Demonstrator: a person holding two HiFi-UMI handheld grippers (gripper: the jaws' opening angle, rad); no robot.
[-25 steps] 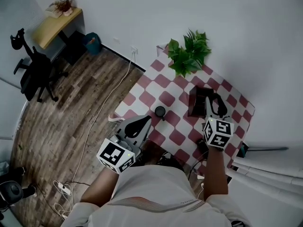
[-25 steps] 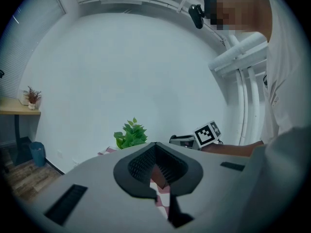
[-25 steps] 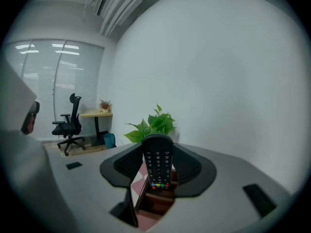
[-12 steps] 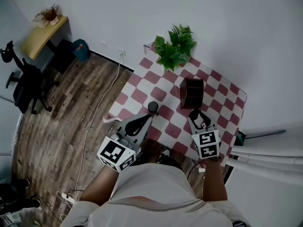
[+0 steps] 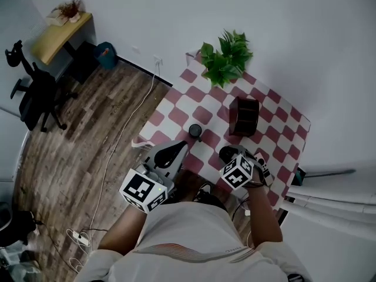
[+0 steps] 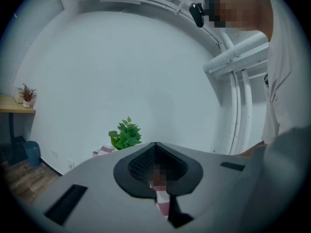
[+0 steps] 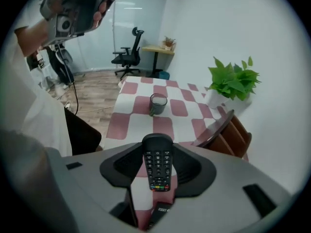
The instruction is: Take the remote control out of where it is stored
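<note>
Your right gripper [image 7: 158, 148] has its jaws clamped on the remote control [image 7: 158, 165]. The remote lies lengthwise between them, keypad toward the camera, its top end past the jaw tips. It is out of the brown wooden holder [image 7: 224, 130] and clear of it. The holder stands on the checkered table [image 7: 127, 123]. A dark mug [image 7: 157, 104] sits farther along the table, and a potted plant [image 7: 232, 81] stands near the wall. Your left gripper [image 6: 155, 148] has its jaws together with nothing between them, at the table's near edge.
</note>
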